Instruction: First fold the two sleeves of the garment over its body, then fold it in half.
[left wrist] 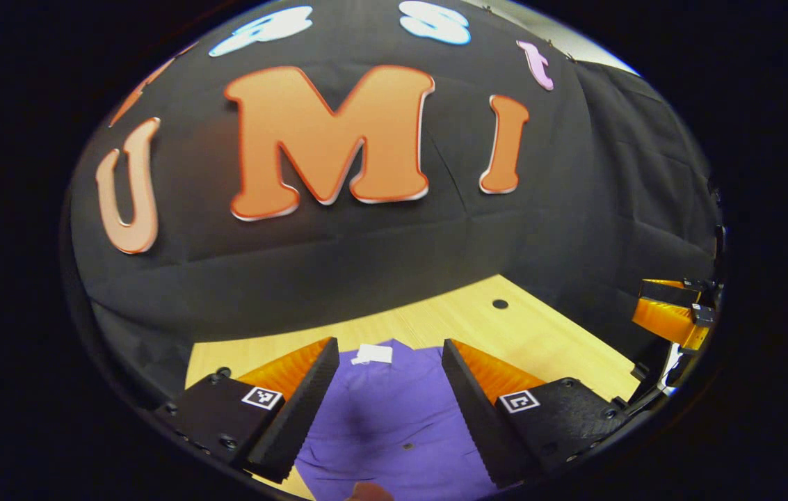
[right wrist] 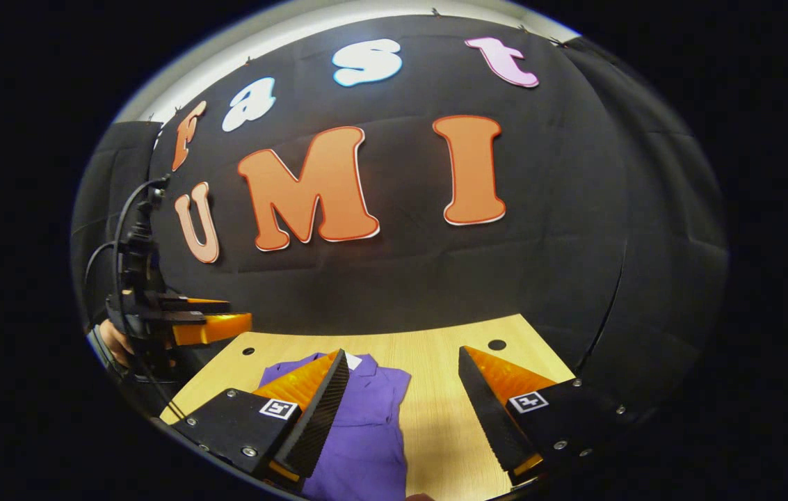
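A purple garment (left wrist: 394, 417) lies folded into a narrow shape on the wooden table (left wrist: 540, 341), a small white tag (left wrist: 373, 354) at its far end. In the left gripper view my left gripper (left wrist: 390, 369) hangs open above the garment with nothing between its fingers. In the right gripper view the purple garment (right wrist: 366, 431) lies under the left finger of my right gripper (right wrist: 404, 376), which is open and holds nothing. The left gripper (right wrist: 216, 327) shows at the far left there, raised off the table. The right gripper (left wrist: 672, 316) appears at the right edge of the left gripper view.
The table (right wrist: 449, 362) has small round holes (right wrist: 496, 344) near its far corners. Black cloth walls close the booth behind and at both sides. A cable (right wrist: 122, 229) runs up from the left gripper, and a hand (right wrist: 112, 341) holds it.
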The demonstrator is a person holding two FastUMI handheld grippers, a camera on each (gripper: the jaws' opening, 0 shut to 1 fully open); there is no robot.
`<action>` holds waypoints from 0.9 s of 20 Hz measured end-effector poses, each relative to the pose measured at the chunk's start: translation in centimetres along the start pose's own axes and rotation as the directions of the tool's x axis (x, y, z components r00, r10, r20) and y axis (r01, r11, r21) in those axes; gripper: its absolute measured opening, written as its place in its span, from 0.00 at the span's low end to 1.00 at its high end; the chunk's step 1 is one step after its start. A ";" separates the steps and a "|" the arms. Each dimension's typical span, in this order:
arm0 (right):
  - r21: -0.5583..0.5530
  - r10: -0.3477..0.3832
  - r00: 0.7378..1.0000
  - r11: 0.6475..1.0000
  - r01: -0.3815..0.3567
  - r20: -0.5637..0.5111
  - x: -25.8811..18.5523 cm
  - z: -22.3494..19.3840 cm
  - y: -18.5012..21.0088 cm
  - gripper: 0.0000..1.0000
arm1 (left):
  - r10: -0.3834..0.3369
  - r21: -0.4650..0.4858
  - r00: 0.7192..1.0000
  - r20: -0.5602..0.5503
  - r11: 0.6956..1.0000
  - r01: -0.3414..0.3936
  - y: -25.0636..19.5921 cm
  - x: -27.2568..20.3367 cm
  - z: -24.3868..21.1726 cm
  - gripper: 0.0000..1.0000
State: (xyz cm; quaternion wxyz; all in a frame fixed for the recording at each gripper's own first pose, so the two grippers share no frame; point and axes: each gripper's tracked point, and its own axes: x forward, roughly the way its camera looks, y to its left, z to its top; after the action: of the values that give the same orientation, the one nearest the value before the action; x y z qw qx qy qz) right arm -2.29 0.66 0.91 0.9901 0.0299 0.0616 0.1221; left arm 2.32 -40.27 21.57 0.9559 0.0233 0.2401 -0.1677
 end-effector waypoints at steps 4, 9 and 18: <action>-0.067 0.030 0.999 0.997 -0.032 -0.027 -0.1 -1.6 2.7 0.95 | 0.118 0.017 0.992 0.043 0.993 -0.119 4.2 -6.8 -1.2 0.94; -0.105 0.051 0.997 0.993 -0.045 0.059 -0.8 -0.4 4.9 0.94 | 0.207 -0.007 0.966 0.152 0.978 -0.208 7.2 -12.0 -2.0 0.96; -0.122 0.050 0.996 0.992 -0.040 0.077 -1.1 -4.6 7.1 0.94 | 0.307 -0.066 0.908 0.286 0.951 -0.301 7.0 -16.2 -6.1 0.96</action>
State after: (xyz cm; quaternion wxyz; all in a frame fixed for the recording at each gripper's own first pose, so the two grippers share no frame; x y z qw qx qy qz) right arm -5.60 7.43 -2.96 0.9888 -0.0236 0.0137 0.1465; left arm -11.58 -27.88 23.49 0.9954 0.0255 0.0912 -0.0161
